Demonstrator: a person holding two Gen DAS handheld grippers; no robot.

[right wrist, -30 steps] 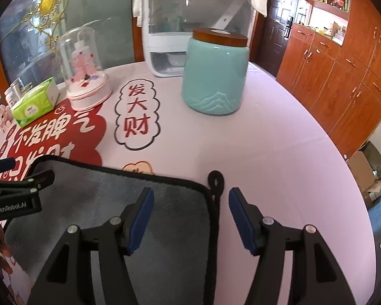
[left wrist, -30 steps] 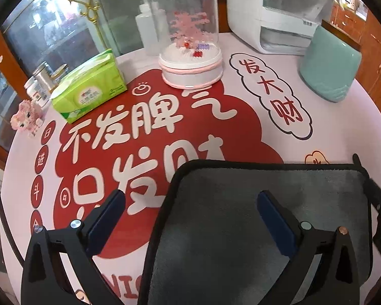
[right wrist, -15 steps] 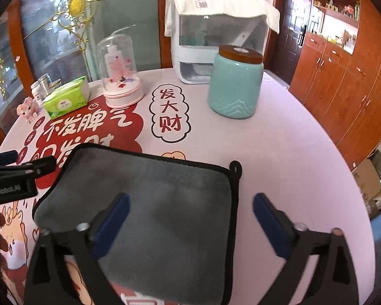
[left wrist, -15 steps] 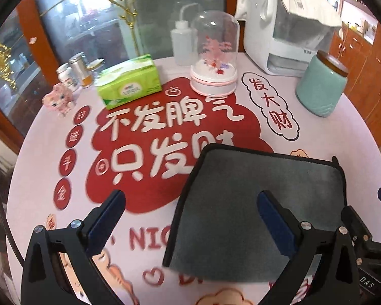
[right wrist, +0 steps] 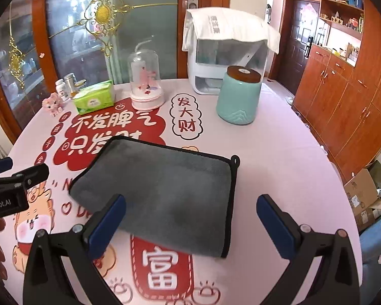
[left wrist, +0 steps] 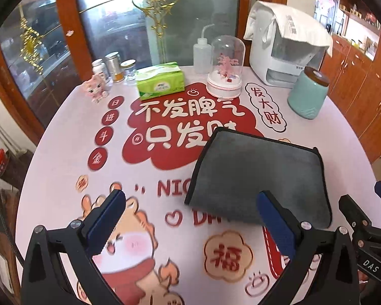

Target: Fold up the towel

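The grey towel (right wrist: 165, 193) is lying folded flat on the printed tablecloth (right wrist: 279, 157), both left gripper (left wrist: 190, 218) and right gripper (right wrist: 190, 218) being held spread and empty above it, so a further fold, if wanted, is probably requiring an edge re-grasp.

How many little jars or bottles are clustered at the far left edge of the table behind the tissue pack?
3: a white bottle, a silver tin and a small glass jar, side by side behind the pink figurine; more may be hidden.
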